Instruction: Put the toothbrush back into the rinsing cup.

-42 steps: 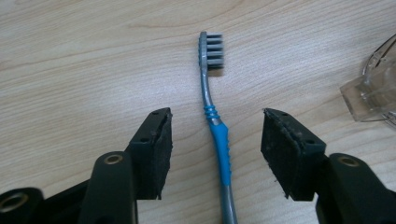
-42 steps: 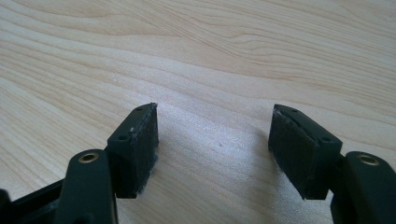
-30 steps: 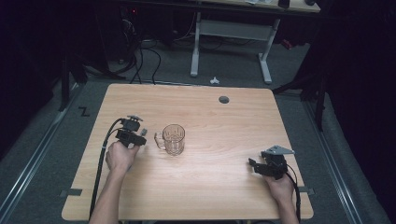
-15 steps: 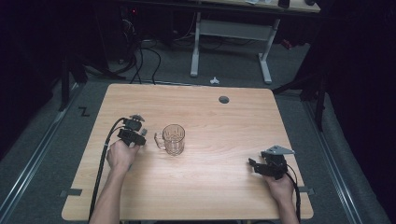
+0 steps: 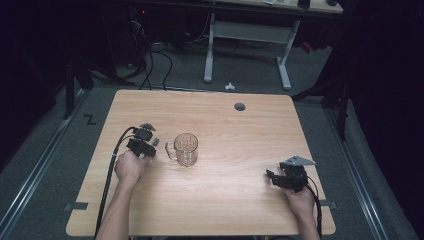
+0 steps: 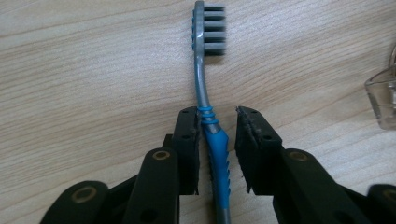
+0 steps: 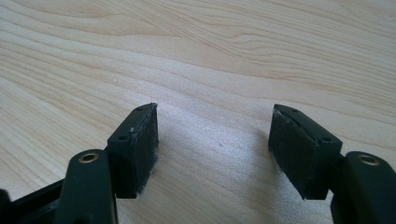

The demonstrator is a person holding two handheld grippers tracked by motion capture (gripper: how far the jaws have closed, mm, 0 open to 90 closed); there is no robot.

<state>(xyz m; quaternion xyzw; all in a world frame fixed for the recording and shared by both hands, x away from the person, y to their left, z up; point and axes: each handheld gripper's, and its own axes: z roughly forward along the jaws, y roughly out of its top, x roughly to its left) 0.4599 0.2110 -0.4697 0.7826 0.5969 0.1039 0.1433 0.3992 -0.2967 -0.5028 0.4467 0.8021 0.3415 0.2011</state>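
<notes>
Two grippers sit on my light wooden table [image 5: 210, 200], one in each hand, well apart. My left gripper [image 6: 217, 122] is on the left side of the table, just beside a clear glass mug with a handle [image 5: 185, 149] that stands upright near the table's middle, its handle turned toward that gripper. From the left gripper view, the jaws are partly open around a grey and blue toothbrush [image 6: 210, 100]. Its blue ribbed grip lies in the gap, close against the jaw on the left of that view and apart from the one on the right, so I do not have it clamped. The grey neck runs forward from the jaws to the bristled head, which lies on the wood with the bristles facing sideways toward the right of that view. A corner of the glass mug shows at the right edge of the same view. From the high view I can make out a small grey piece just ahead of the left gripper, likely the brush head, though it is too small to be sure. My right gripper [image 7: 212, 133] rests near the table's front right corner, a grey three-cornered plate on its top, and its jaws stand wide open over bare wood with nothing between them.
</notes>
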